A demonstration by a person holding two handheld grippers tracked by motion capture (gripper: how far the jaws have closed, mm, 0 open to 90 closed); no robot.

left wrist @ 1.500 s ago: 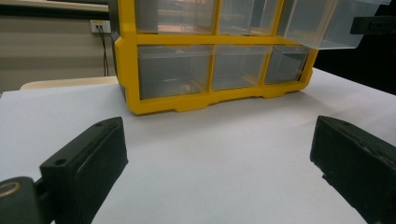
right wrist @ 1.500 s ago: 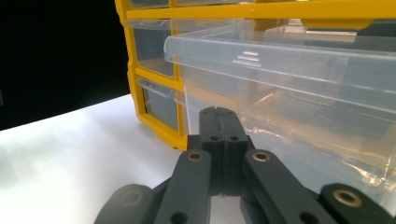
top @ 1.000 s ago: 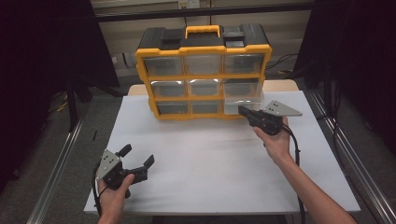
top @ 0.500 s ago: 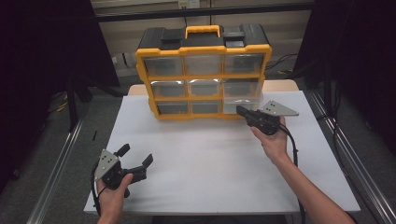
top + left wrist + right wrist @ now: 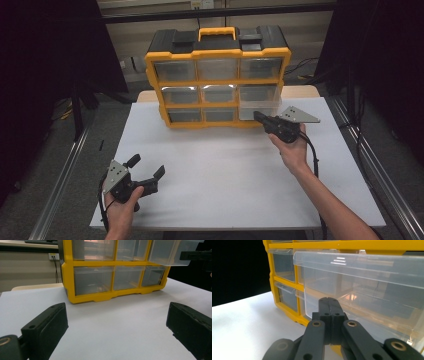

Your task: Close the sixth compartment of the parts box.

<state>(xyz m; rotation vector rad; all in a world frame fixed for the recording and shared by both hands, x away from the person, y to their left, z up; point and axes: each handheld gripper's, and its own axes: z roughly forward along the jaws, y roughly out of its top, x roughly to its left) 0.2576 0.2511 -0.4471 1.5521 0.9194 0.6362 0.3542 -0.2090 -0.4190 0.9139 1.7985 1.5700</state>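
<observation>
**A:** so where's everything sitting? Biggest first.

**B:** White table [image 5: 225, 190], and the yellow organizer [image 5: 218, 80] stands at its far edge, about centred. Its bottom-right clear drawer [image 5: 260, 111] is pulled partway out toward the person; the other drawers are pushed in.

**A:** and the tongs?

**B:** Right gripper [image 5: 261, 119] is clenched, jaws pressed flat together with nothing between them, tips right at the front of that pulled-out drawer. In the right gripper view the drawer [image 5: 367, 290] is just beyond the tips [image 5: 329, 301]; can't tell if they actually touch it.

**A:** left one?

**B:** Left gripper [image 5: 147, 167] is near the table's front-left corner, jaws released wide and empty, well apart from the organizer [image 5: 112, 272] and aimed toward it.
</observation>
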